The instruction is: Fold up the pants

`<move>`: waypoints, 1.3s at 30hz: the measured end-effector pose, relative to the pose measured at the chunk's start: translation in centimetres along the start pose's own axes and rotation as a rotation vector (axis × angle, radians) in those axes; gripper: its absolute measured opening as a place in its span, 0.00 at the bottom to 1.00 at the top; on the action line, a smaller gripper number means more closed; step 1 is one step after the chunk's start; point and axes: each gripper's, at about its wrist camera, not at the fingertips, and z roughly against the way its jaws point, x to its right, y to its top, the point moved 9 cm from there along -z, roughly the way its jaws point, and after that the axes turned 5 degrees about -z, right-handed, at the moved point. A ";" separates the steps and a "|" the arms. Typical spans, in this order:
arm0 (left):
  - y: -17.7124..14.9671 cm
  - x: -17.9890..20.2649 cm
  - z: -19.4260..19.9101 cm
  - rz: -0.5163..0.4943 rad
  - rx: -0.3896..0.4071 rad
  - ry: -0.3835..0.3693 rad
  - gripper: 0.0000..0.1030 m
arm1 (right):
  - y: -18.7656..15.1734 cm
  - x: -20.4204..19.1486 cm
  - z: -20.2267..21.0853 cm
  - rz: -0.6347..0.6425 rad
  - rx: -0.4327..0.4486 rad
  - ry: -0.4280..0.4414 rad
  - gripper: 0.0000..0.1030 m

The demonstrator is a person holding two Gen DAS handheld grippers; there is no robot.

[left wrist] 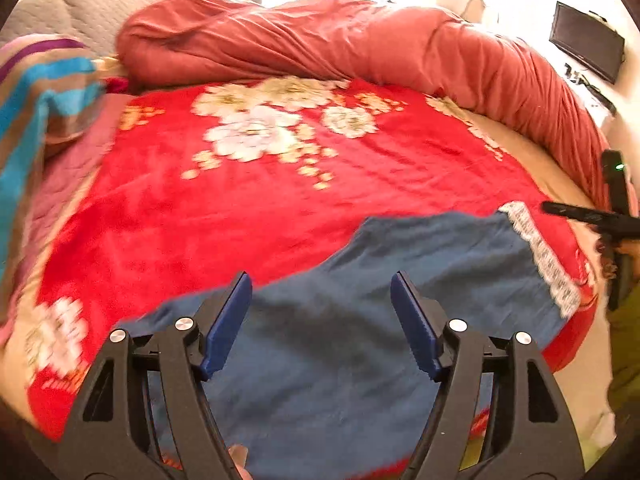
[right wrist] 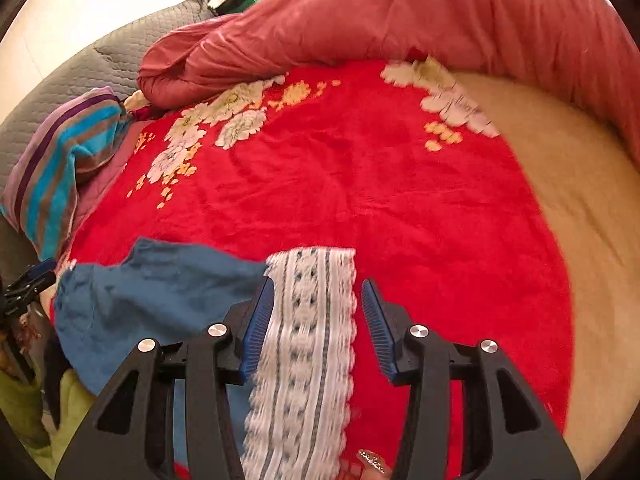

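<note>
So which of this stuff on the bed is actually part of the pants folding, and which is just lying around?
Part of the job:
- blue pants with the white lace trim
- left claw, open above the blue cloth
- right claw, open over the lace

Just lying about:
- red flowered blanket
- rolled pink quilt
- striped pillow
- dark screen

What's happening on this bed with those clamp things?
A person is folding blue pants with a lace hem on a red floral blanket, a handheld gripper in each hand. The left gripper is open above the blue cloth; the right gripper is open over the lace. Neither grips the fabric.
</note>
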 end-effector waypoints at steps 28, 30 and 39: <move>3.4 4.9 -13.2 -0.107 -0.117 -0.036 0.05 | 3.5 -1.3 -5.1 0.139 0.028 0.020 0.16; 2.3 4.4 -14.5 -0.094 -0.137 -0.033 0.08 | 2.6 -0.6 -6.9 0.152 -0.013 -0.028 0.18; 2.0 2.0 -12.5 -0.002 -0.099 -0.015 0.28 | 3.0 0.9 -5.5 0.140 0.047 -0.141 0.46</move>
